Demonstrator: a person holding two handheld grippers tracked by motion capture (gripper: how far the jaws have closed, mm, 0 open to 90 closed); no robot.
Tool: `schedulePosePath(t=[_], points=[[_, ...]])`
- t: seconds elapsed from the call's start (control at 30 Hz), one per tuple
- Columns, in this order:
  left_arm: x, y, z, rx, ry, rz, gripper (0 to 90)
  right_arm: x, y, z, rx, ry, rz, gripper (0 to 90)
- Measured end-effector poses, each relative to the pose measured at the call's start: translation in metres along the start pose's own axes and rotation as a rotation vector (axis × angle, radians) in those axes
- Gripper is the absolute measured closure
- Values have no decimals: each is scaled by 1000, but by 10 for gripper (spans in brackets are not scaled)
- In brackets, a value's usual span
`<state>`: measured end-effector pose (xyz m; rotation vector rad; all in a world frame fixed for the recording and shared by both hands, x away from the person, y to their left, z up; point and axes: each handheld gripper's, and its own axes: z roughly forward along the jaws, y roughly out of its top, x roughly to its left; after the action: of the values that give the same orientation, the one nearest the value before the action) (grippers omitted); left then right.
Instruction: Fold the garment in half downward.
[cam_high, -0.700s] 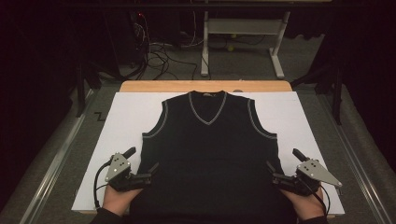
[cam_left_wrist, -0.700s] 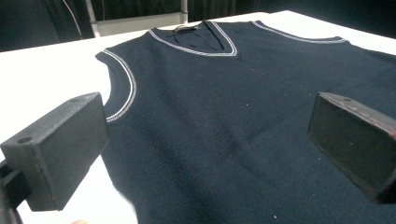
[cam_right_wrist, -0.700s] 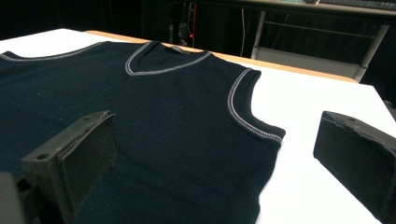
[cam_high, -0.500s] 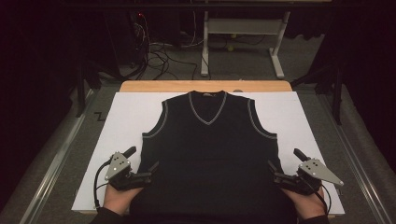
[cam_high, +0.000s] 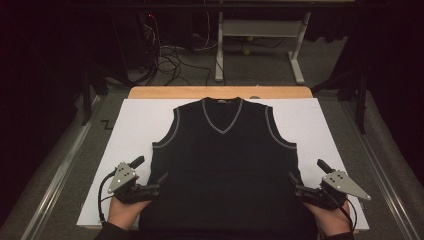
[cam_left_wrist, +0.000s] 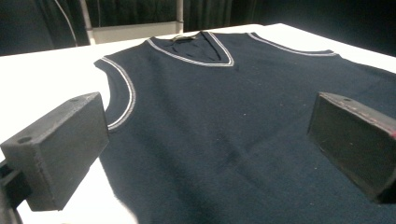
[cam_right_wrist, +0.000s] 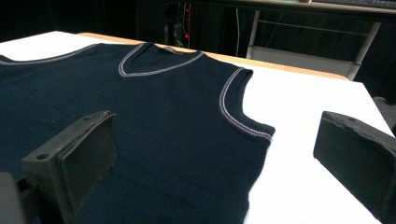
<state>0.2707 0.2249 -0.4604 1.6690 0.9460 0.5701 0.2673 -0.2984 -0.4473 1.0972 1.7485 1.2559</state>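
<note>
A white sheet (cam_high: 135, 125) covers the wooden worktop (cam_high: 150, 92) in a dark room with grey carpet and a white-framed desk (cam_high: 260, 30) behind. One dark navy knitted sleeveless vest with pale-trimmed V-neck (cam_high: 225, 165) lies flat at the sheet's middle, neck away from the person. The high view shows tangled cables (cam_high: 170, 60) on the floor; the gripper views show the knit's weave. Two tools: the left tool (cam_high: 162, 181) and the right tool (cam_high: 295, 182) sit at the vest's lower side edges, both wide apart, holding nothing.
</note>
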Motion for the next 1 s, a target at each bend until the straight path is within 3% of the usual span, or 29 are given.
schedulePosePath(t=[0.17, 0.3, 0.4, 0.57, 0.73, 0.8, 0.9, 0.93, 0.97, 1.0], points=[[0, 3, -2, 8, -26, -25, 0, 3, -1, 4, 15, -1, 5, 2], [-1, 3, 0, 11, -23, -18, 0, 8, 0, 11, 24, 5, -10, 2], [0, 3, 4, 51, -10, -14, 0, 10, 2, 15, 30, -3, -23, 2], [3, 5, 10, 76, 7, -9, 0, 10, 3, 25, 48, -14, -19, 2], [15, 5, 20, 136, 50, -16, 0, 3, 9, 47, 98, -4, -9, 2], [24, 5, 26, 183, 66, -50, 0, 1, 8, 55, 133, -10, -10, 2], [31, 5, 29, 212, 80, -81, 0, -2, 8, 65, 183, -37, -6, 2], [35, 7, 30, 252, 109, -101, 0, -5, 8, 69, 206, -49, -5, 2], [35, 7, 30, 252, 109, -101, 0, -6, 8, 71, 219, -55, -5, 2], [39, 6, 31, 288, 117, -129, 7, -8, 8, 73, 239, -62, 0, 2]])
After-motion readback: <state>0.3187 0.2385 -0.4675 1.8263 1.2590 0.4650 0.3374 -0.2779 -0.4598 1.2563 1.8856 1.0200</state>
